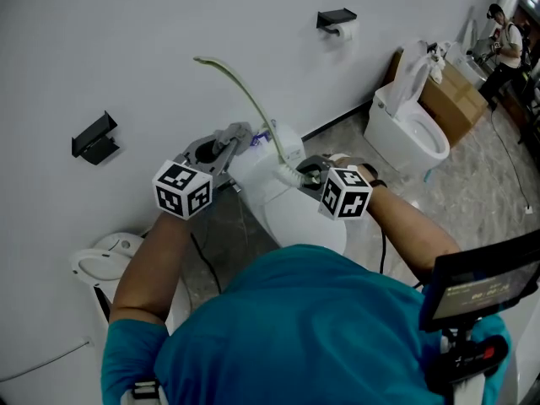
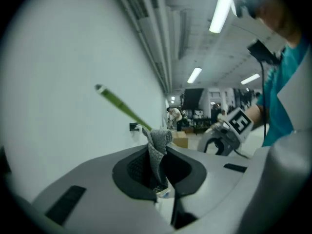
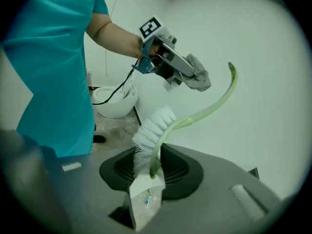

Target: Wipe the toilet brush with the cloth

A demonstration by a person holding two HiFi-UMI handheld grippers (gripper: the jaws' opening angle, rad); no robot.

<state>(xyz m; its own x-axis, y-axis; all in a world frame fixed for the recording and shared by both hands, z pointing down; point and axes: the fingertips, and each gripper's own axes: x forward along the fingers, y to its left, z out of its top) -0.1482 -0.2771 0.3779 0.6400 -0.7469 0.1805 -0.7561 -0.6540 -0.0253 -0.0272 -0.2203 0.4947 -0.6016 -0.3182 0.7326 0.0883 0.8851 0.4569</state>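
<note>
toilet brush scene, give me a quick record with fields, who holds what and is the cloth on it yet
left claw: shut on grey cloth
right claw: shut on toilet brush, gripped beside the white bristles
brush pose: held in the air, curved green handle rising toward the white wall
cloth vs brush: near the handle, but a gap shows in the right gripper view
wiping: not yet begun
surroundings: toilet by the wall
</note>
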